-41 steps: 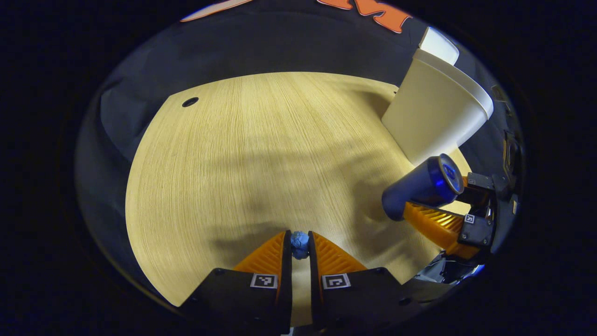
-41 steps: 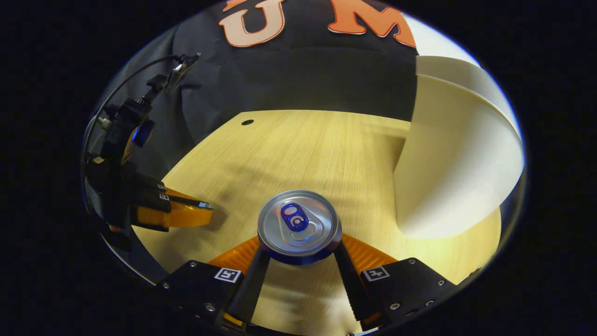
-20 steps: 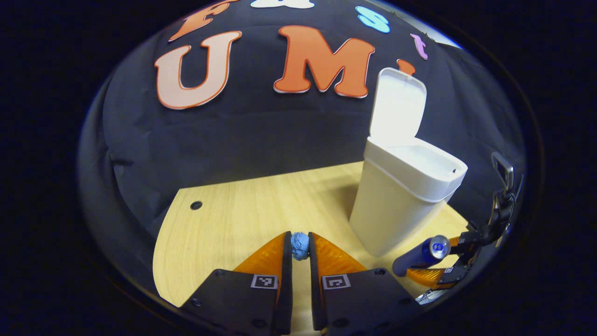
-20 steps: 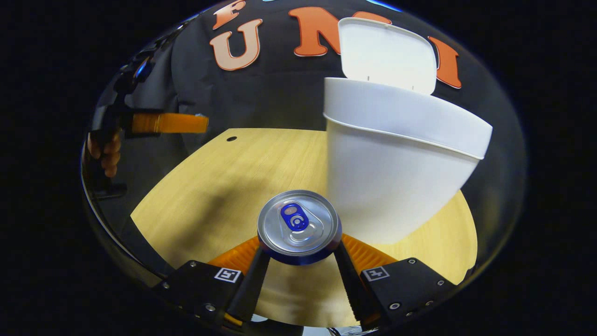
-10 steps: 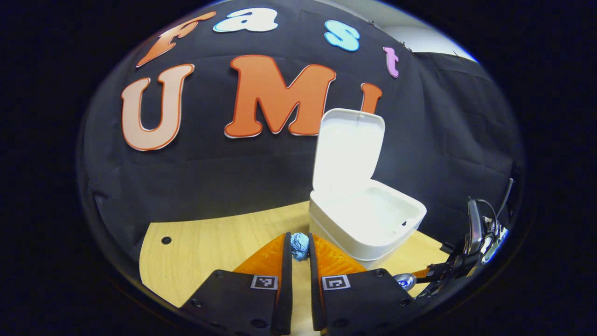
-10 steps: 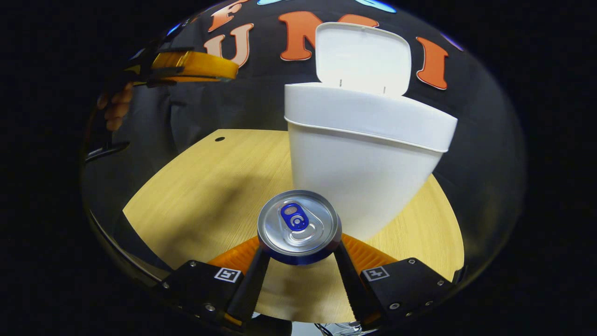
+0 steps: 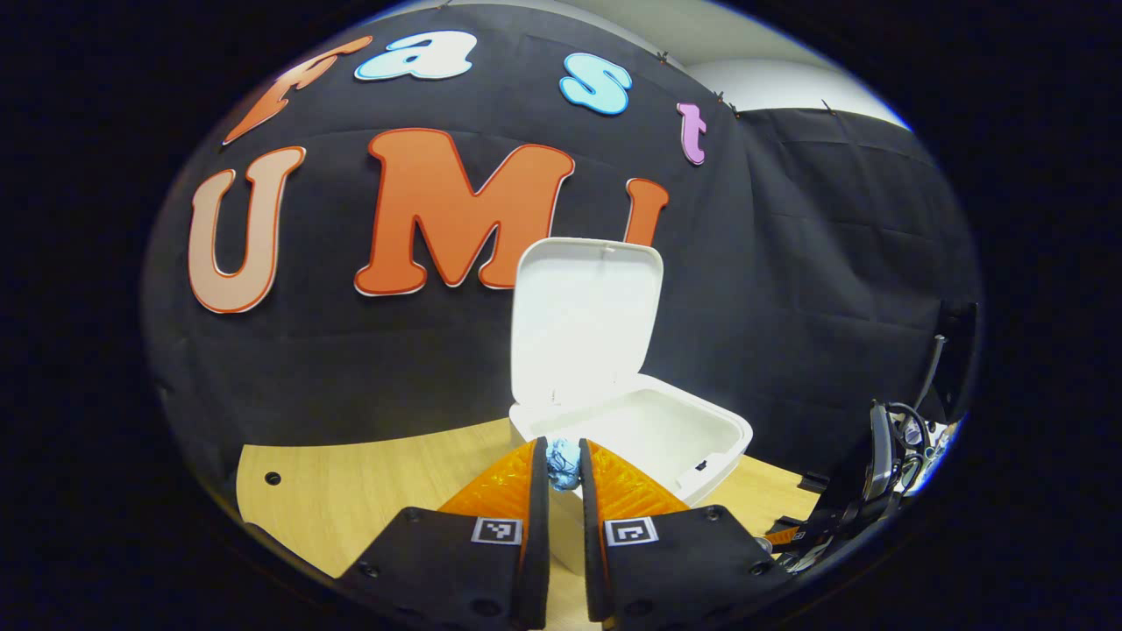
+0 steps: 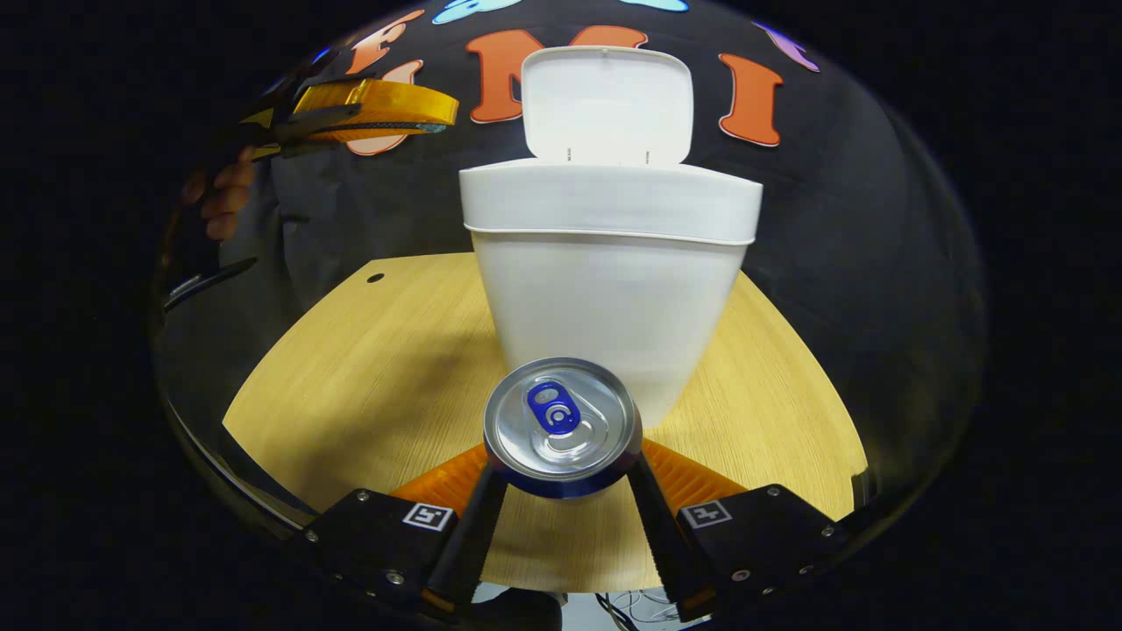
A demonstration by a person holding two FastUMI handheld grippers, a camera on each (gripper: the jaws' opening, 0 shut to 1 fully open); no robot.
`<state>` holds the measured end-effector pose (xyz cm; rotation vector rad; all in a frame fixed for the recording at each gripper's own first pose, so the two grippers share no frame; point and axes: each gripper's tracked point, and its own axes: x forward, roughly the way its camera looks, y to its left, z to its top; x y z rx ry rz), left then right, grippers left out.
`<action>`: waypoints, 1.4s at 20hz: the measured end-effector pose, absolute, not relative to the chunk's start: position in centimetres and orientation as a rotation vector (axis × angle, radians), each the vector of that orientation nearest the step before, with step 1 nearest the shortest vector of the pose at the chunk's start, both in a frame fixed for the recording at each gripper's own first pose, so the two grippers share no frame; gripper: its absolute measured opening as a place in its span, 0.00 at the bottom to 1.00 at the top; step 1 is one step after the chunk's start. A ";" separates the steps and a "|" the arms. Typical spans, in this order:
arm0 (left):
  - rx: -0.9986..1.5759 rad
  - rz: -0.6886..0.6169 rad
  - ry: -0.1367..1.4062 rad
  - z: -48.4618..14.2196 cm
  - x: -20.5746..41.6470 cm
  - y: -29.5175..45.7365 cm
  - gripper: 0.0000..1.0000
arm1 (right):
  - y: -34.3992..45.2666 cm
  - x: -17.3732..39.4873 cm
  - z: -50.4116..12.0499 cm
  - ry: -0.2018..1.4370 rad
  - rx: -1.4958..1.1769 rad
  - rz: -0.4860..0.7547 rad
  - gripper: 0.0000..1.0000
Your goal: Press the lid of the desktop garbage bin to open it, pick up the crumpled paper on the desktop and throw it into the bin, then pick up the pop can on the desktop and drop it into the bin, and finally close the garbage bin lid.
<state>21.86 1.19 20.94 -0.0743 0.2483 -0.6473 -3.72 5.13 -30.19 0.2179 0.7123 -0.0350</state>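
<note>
A white bin (image 7: 666,434) stands on the wooden desk with its lid (image 7: 583,320) raised upright. My left gripper (image 7: 563,464) is shut on a small blue crumpled paper (image 7: 563,463), held up high at the near left rim of the bin's opening. In the right gripper view the bin (image 8: 609,289) rises straight ahead with its lid (image 8: 607,105) up. There my right gripper (image 8: 561,464) is shut on a blue pop can (image 8: 561,425), whose silver top faces the camera, low in front of the bin. The left gripper (image 8: 377,105) hangs at upper left, held by a hand (image 8: 219,197).
The round wooden desk (image 8: 368,368) has a small dark hole (image 8: 375,278) near its far left edge. The black cloth wall stands close behind the bin. Part of the right gripper's handle and cable (image 7: 885,456) sits low at the right of the left gripper view.
My left gripper has risen with the paper from desk level to the bin's rim. My right gripper, still holding the can, has swung until the bin stands straight ahead.
</note>
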 end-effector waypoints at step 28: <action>0.033 -0.752 0.252 17.3 20.4 -3.1 0.43 | -2.9 -2.9 -22.2 0.571 0.141 -0.239 0.79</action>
